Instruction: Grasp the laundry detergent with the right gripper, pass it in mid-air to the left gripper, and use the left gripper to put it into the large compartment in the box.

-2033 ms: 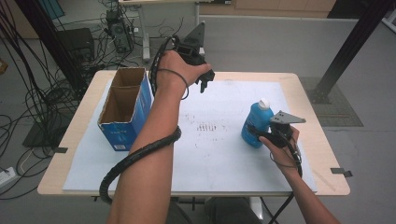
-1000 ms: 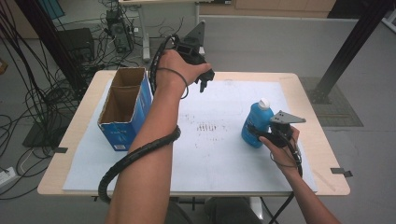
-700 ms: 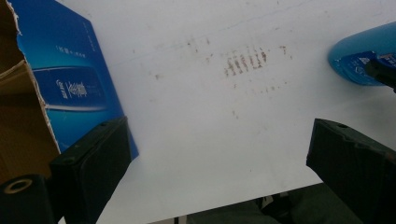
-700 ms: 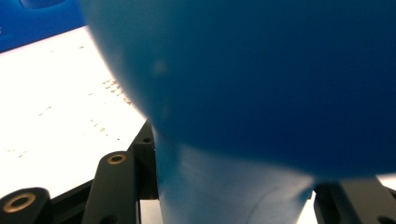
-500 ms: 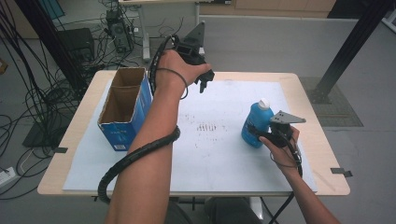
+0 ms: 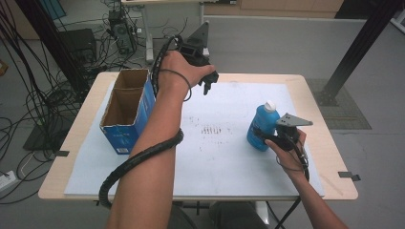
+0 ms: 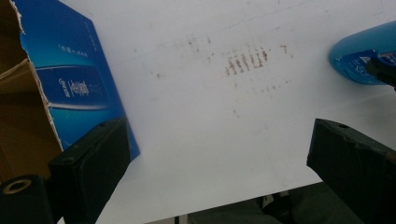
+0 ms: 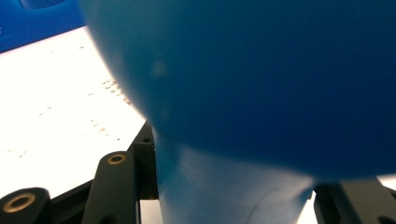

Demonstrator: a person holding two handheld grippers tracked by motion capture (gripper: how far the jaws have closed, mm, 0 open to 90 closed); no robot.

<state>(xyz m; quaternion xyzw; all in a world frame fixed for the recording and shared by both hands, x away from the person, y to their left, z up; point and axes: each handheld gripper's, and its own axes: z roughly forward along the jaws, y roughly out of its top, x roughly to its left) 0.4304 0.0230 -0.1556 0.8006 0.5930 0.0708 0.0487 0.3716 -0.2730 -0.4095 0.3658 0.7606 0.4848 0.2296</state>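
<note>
Table (image 6: 86,157): wooden top under a white sheet (image 6: 224,162).
Box (image 6: 125,110): open blue carton at 9 o'clock on the sheet.
Bottle (image 6: 261,126): blue, white cap, upright at 3 o'clock.
Left gripper (image 6: 207,85): held above the sheet at 12 o'clock, jaws spread, nothing between.
Right gripper (image 6: 267,139): jaws pinching the bottle's lower body.

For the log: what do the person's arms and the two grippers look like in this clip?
Both forearms are bare, no sleeves showing. The left gripper is black, with a grey three-cornered plate on top and a thick ribbed black cable that coils round the forearm; a thin black cord loops the wrist. The right gripper is black too, with the same grey plate and a thinner black cable. The jaws are blocky, matte black.
</note>
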